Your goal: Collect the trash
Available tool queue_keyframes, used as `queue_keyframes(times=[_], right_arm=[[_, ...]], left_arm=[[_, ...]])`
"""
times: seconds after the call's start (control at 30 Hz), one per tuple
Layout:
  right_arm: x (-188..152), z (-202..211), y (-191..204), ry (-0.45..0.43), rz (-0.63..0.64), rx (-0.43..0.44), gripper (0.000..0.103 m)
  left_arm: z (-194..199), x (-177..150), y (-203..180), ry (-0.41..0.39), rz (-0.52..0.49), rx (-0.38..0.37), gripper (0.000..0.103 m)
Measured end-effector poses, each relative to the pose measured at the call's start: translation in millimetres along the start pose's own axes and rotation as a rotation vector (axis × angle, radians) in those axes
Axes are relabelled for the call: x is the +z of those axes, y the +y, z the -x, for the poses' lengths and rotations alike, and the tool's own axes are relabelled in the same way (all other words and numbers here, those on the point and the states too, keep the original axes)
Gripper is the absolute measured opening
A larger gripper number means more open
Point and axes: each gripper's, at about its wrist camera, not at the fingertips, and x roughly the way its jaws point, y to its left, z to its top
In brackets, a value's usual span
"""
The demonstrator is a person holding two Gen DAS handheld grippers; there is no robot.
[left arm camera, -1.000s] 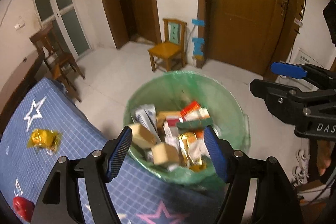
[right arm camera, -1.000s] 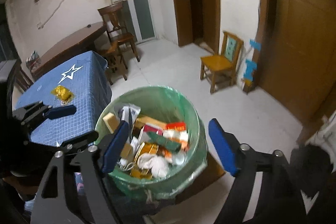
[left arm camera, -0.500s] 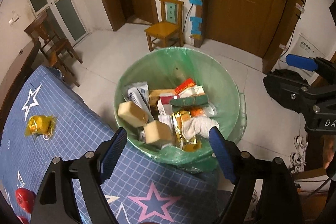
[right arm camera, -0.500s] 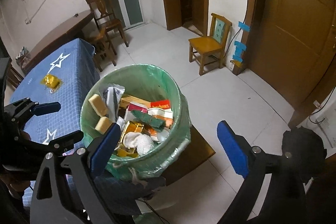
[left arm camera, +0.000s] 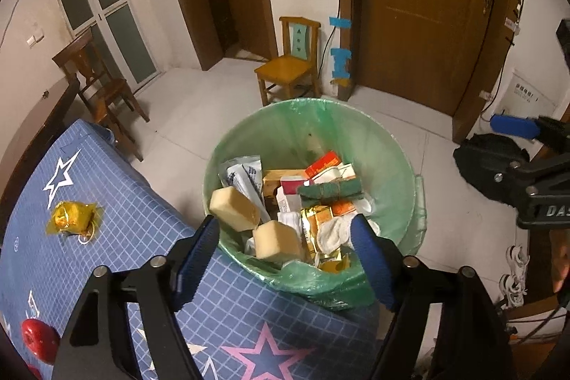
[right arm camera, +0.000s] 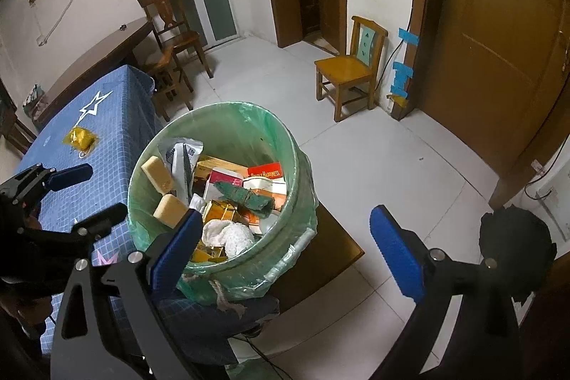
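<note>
The left tool [left arm camera: 285, 255] hangs over the near rim of a round bin [left arm camera: 402, 166] lined with a thin, glossy green plastic bag; its 2 ribbed blue pads [left arm camera: 370, 259] stand apart with nothing pinched between them, and the jaws have just been narrowing a little. The right tool [right arm camera: 281, 248] is spread wide and empty, its jaws having just been widening; 1 pad overlaps the bin's [right arm camera: 295, 173] near wall in that view and the other hangs over pale floor tiles [right arm camera: 356, 166].

The bin is packed almost to the rim. 2 porous, tan foam sponges [left arm camera: 233, 208], blocky with rounded corners, lie toward its left side. Beside them sit crinkled gold foil wrappers [left arm camera: 315, 223], a soft white wad of cloth [left arm camera: 333, 235], a dark green rolled cloth tied with twine [left arm camera: 329, 192], a flat red carton [left arm camera: 322, 162] and a silvery printed pouch [left arm camera: 242, 175]. Some loose liner bunches at the bottom of the bin's outer wall.

The bin sits just off the edge of a surface [left arm camera: 124, 237] draped in a blue grid-patterned cloth with white and pink stars. On it, well apart from the bin, lies 1 crumpled yellow cellophane wrapper [left arm camera: 73, 218]. A shiny, rounded red object [left arm camera: 39, 341] lies near the corner. A small honey-coloured wooden chair [left arm camera: 294, 66] stands beyond the bin.
</note>
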Motion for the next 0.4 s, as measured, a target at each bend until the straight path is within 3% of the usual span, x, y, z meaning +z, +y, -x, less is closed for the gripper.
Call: queue_keyframes(times=[0.4], right_arm=[[0.1,0.0,-2.4,-0.002,-0.008,-0.009,0.092]], left_arm=[[-1.7,-4.5,8.1,0.032,0.046,0.008,0.076]])
